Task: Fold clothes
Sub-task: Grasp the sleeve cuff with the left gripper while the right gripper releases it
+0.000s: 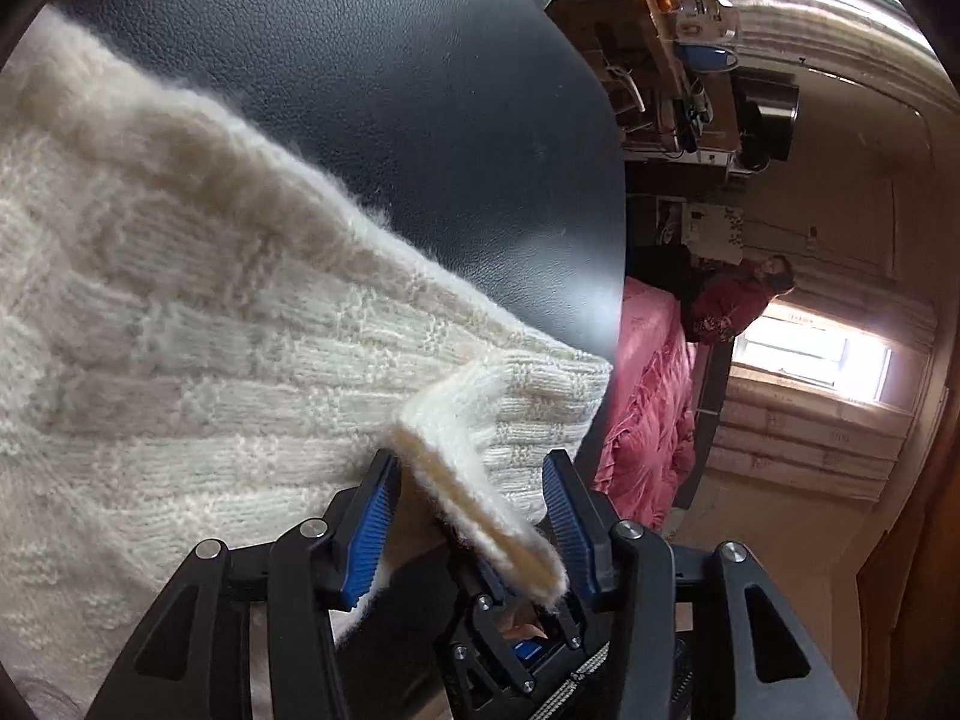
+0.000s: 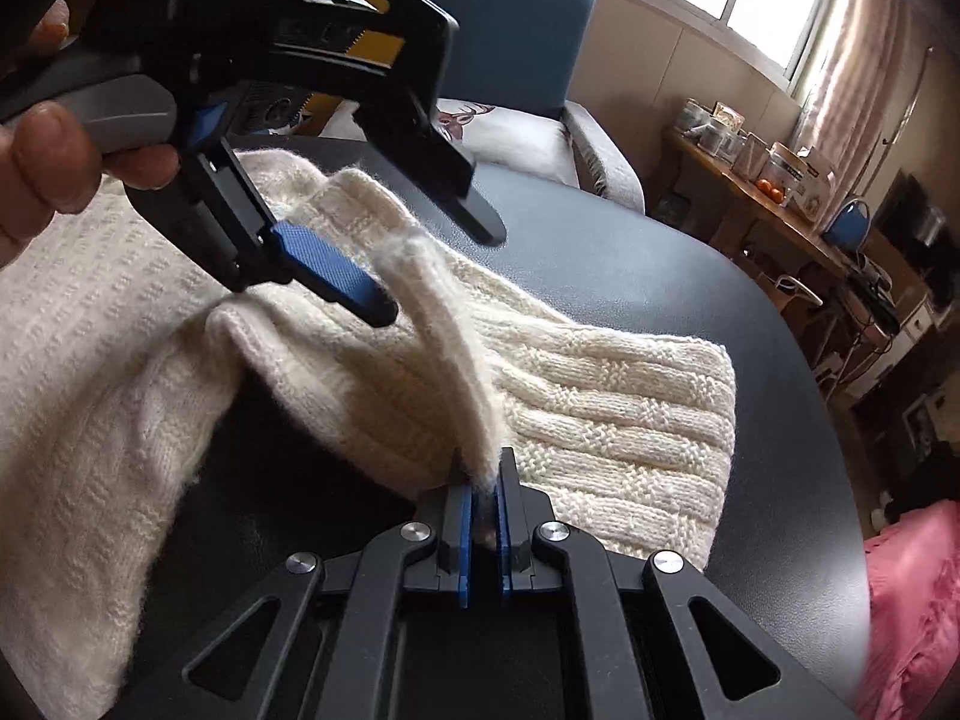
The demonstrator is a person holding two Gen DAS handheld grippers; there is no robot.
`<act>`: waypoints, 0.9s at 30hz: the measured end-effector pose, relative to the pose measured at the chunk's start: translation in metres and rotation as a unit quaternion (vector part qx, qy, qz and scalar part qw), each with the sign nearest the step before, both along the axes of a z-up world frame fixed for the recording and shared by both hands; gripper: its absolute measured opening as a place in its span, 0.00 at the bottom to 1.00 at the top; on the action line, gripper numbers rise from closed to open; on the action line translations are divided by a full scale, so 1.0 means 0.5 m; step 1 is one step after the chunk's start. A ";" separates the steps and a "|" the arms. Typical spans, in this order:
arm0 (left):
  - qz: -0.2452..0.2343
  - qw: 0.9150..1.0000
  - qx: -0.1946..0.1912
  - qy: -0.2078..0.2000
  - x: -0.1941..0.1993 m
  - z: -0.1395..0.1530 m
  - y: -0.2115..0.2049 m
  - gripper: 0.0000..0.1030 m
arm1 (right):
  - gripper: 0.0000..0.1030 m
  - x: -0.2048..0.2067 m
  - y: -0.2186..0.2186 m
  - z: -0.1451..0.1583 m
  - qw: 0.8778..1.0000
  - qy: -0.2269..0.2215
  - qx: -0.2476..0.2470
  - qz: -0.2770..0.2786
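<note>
A cream cable-knit sweater [image 1: 180, 330] lies on a black leather-textured table [image 1: 390, 90], one ribbed sleeve end [image 2: 630, 408] stretched out flat toward the table's edge. My right gripper [image 2: 483, 480] is shut on a raised fold of the knit, which stands up as a ridge from its blue pads. My left gripper [image 1: 471, 462] is open, its blue-padded fingers [image 1: 366, 534] straddling the same ridge of fabric without pinching it. In the right wrist view the left gripper [image 2: 432, 258] hangs over the sweater [image 2: 90, 360] from the upper left, held by a hand [image 2: 48, 144].
The round table's edge [image 2: 828, 408] curves close on the right. Beyond it lie pink bedding [image 2: 912, 588], a cluttered wooden desk [image 2: 780, 204] and a blue-backed armchair [image 2: 516, 30]. A person in red [image 1: 738, 300] sits far off by a window.
</note>
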State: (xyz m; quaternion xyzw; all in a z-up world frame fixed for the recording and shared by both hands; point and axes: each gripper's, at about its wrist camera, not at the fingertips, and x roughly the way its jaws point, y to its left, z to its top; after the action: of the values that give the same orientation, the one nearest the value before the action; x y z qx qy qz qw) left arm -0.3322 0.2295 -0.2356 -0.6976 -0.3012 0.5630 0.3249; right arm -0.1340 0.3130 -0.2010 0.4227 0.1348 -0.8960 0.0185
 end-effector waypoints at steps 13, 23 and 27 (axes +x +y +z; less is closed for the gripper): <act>0.087 0.974 -0.007 0.209 -0.022 0.248 -0.120 0.06 | 0.52 0.051 0.138 0.064 0.935 0.025 -0.334 -0.120; 0.149 0.940 -0.019 0.307 -0.005 0.441 -0.338 0.06 | 0.81 0.048 0.094 -0.022 0.654 -0.012 -0.746 -0.122; 0.153 0.928 -0.062 0.335 0.026 0.452 -0.396 0.06 | 0.81 0.006 0.031 -0.024 0.645 -0.020 -0.753 -0.130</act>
State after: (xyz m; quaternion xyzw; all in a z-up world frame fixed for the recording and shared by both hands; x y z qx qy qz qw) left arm -0.3194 0.0314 -0.0097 -0.4326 -0.2425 0.8245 0.2724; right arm -0.1310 0.3284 -0.2133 0.2941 -0.6425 -0.6737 0.2163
